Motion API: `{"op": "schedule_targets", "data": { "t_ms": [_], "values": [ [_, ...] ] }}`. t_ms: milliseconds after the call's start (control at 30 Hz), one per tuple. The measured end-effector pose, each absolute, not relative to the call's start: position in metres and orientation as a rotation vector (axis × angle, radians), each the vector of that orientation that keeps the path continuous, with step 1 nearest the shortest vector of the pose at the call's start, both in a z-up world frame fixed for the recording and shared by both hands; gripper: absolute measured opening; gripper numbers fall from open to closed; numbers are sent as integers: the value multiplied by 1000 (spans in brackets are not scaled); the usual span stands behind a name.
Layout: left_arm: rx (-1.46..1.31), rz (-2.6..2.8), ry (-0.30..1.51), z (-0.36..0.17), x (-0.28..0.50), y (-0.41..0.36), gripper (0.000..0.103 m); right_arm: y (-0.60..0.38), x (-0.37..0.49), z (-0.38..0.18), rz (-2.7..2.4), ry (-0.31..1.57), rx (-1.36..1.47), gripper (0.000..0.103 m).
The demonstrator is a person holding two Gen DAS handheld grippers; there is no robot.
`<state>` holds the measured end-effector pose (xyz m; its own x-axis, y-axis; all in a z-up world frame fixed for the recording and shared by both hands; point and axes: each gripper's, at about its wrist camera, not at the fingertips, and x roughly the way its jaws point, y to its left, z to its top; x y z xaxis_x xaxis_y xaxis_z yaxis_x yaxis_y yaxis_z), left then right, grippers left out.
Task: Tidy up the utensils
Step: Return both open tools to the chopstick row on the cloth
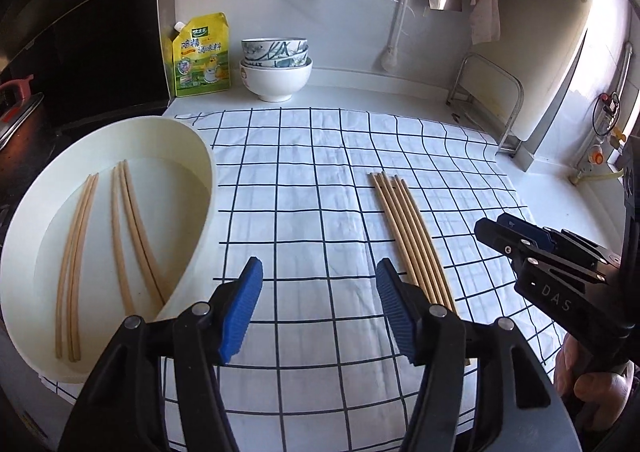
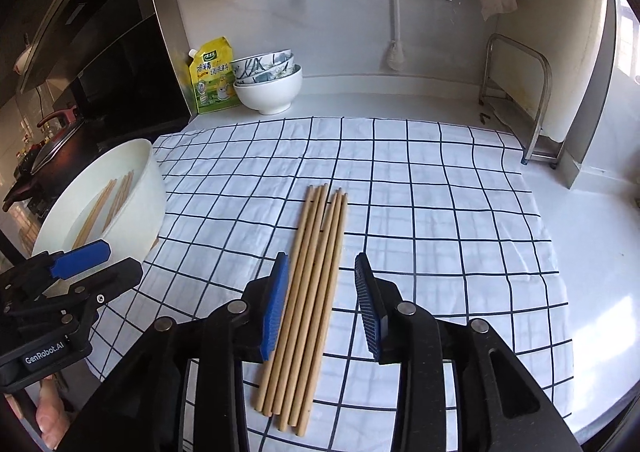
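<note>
Straddling the bundle of chopsticks (image 2: 308,304) on the checked cloth (image 2: 440,212), the right gripper (image 2: 322,304) stands partly open and empty and should lower squarely before closing, while the left gripper (image 1: 320,308) hangs wide, empty, beside the white basin (image 1: 200,156).

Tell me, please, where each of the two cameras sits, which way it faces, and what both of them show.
Left wrist: on the left gripper, looking forward and down over the checked cloth, white basin to its left; the right gripper enters at right.
Right wrist: on the right gripper, jaws open, above the chopsticks on the cloth; the left gripper shows at left.
Shared: cloth, basin, chopsticks, stacked bowls, yellow pouch.
</note>
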<state>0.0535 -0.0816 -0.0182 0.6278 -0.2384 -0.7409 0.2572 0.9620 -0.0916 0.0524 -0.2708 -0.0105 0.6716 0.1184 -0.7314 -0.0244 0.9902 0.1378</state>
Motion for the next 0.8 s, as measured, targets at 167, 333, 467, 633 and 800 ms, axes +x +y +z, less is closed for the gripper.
{"op": "schedule_targets", "data": {
  "t_ms": [167, 333, 467, 633, 800],
  "values": [
    [28, -290, 877, -31, 61, -95, 63, -282, 60, -25, 74, 855, 129, 33],
    [-6, -279, 915, -48, 70, -101, 66, -289, 66, -42, 73, 889, 140, 35],
    [-20, -268, 941, -59, 75, -105, 67, -287, 68, -52, 78, 913, 122, 35],
    [-41, -258, 957, -70, 77, -107, 67, -281, 70, -61, 85, 938, 89, 35],
    [-51, -248, 969, -77, 77, -107, 68, -277, 72, -69, 82, 959, 65, 35]
  ]
}}
